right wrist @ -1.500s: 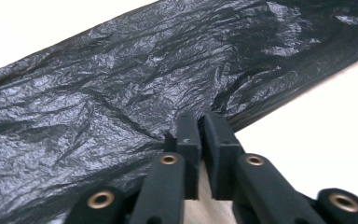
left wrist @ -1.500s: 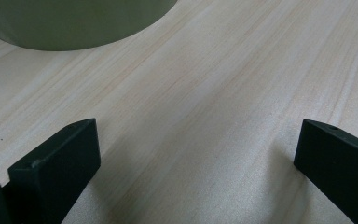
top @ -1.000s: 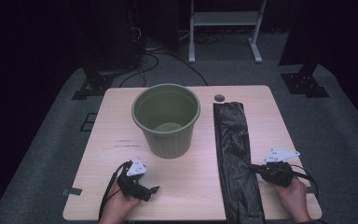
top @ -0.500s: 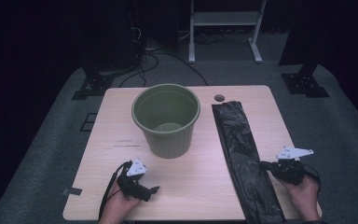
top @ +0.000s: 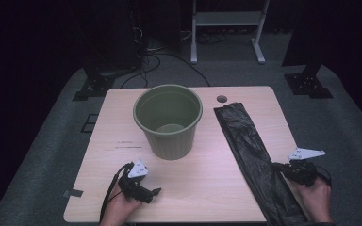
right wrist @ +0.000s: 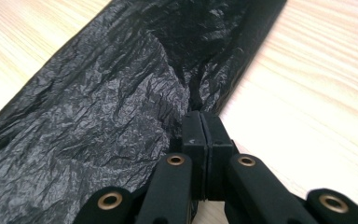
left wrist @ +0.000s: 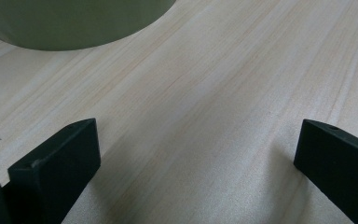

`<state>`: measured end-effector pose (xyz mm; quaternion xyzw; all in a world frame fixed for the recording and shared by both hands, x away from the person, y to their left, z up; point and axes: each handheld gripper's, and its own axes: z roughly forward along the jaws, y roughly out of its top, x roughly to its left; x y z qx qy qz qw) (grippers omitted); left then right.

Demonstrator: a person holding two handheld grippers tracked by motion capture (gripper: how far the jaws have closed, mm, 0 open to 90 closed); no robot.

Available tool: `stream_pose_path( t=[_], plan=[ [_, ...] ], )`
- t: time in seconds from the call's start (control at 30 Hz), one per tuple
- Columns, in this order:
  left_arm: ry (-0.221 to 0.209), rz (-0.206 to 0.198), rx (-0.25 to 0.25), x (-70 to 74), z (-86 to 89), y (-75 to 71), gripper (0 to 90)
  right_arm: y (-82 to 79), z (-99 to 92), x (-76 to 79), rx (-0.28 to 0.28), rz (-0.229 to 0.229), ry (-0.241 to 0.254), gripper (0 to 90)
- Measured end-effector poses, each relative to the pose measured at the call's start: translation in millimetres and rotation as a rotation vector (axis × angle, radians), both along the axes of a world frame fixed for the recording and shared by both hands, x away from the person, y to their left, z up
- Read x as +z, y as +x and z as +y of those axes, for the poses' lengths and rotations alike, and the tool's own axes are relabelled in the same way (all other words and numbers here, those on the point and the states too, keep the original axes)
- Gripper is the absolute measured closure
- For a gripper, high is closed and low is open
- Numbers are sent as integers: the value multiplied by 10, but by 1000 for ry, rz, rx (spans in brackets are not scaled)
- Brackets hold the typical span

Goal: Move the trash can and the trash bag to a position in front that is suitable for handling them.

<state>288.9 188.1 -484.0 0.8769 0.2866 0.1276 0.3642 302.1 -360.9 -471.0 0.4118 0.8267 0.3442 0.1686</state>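
I've got the right tongs (top: 277, 166) at the lower right of the high view, clenched on the black plastic bag (top: 252, 153). In the right gripper view the two pads (right wrist: 204, 135) are pressed flat together w/ a pinch of crinkled bag edge caught between them, right at the bag's border where it meets bare wood. The bag (right wrist: 121, 112) fills the upper left and center of that frame, wrinkled and glossy.

In the high view the bag lies as a long folded strip on the right side of the surface (top: 202, 188), running from near the small round hole (top: 222, 99) at the upper center-right down to the bottom edge of the frame, close to my right hand (top: 313, 193). Its lower end hangs past the surface edge.

Left tongs (top: 154, 192) sit at the lower left of the high view, released, jaws spread wide w/ nothing between them; the left gripper view shows just bare wood there, and the base of the green bucket (left wrist: 74, 23) at the upper left of that frame.

The bucket (top: 168, 120) stands upright at center of the surface, well apart from the bag, just up-frame from the left tongs. Its inside looks empty.
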Motion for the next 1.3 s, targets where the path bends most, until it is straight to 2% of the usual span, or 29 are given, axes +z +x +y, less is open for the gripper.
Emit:
stream_pose_path(
  t=[0.13,0.5,0.53,0.57,0.7,0.8,0.83,0.87,1.0,1.1,1.13,1.17,1.2,1.3],
  plan=[
    [0,0,0,0,0,0,0,0,-16,-5,-12,-1,2,767],
    [0,0,3,0,-1,-3,0,15,127,41,-1,-42,17,238],
    [0,0,3,0,-1,-3,0,15,127,41,-1,-42,17,238],
    [0,0,4,0,-1,-3,0,15,176,45,-2,-55,19,160],
    [0,0,4,0,-1,-3,0,7,290,39,29,-70,33,119],
    [0,0,4,0,-1,-3,0,12,374,-5,53,-73,10,51],
    [1,0,4,0,-1,-3,0,12,374,-5,53,-73,10,51],
    [0,0,4,0,-1,-3,0,16,414,-36,74,-68,13,13],
    [0,1,10,2,0,0,0,18,456,-72,90,-74,16,9],
    [-17,6,12,9,15,5,0,29,501,-121,102,-63,0,7],
    [-31,9,16,17,22,3,0,30,510,-134,105,-57,-6,7],
    [-68,14,11,46,49,-2,18,32,516,-146,108,-53,-14,7],
    [-80,15,15,63,61,-5,22,30,523,-155,107,-50,-21,5],
    [-76,15,17,103,77,-5,16,25,521,-162,108,-49,-15,5]
  ],
)
